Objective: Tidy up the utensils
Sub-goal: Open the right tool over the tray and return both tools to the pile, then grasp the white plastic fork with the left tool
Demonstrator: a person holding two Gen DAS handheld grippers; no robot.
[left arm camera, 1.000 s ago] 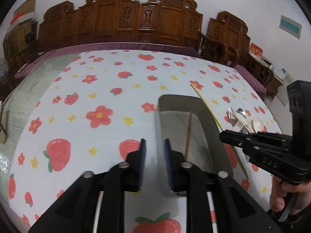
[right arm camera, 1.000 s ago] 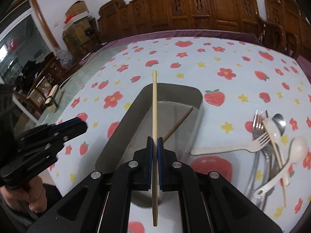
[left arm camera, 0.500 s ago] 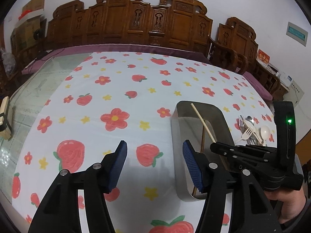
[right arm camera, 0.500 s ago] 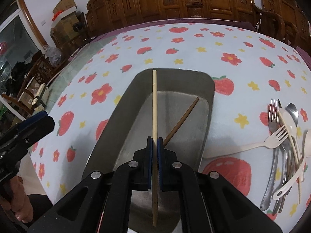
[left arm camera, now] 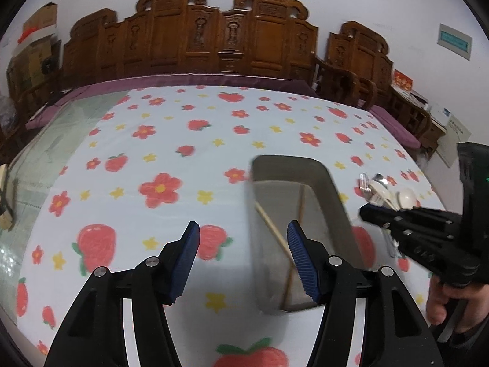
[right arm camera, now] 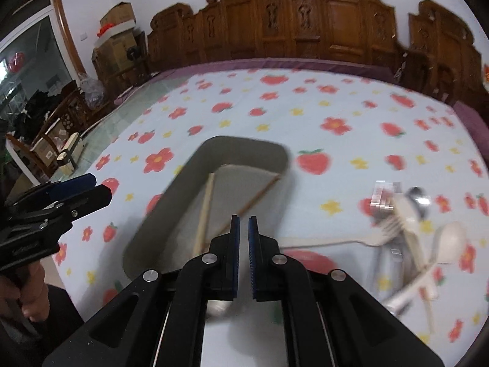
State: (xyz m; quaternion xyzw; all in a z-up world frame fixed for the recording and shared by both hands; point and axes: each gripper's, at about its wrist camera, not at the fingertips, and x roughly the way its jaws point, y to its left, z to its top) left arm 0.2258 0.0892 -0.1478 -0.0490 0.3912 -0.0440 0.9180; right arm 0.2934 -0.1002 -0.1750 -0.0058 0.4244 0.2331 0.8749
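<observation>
Your light is even and soft; motion blur smears the right-wrist view, and fisheye bends both frames' edges.

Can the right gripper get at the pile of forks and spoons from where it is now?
Probably yes. The right gripper holds nothing, and the pile of forks and spoons lies on open cloth to its right, beside the tray, with nothing between them.

A long rectangular grey metal tray lies on the strawberry-and-flower printed tablecloth, with two slim wooden chopsticks inside it. A heap of pale plastic and steel forks and spoons lies right of the tray. Carved dark wooden chairs stand behind the table.
</observation>
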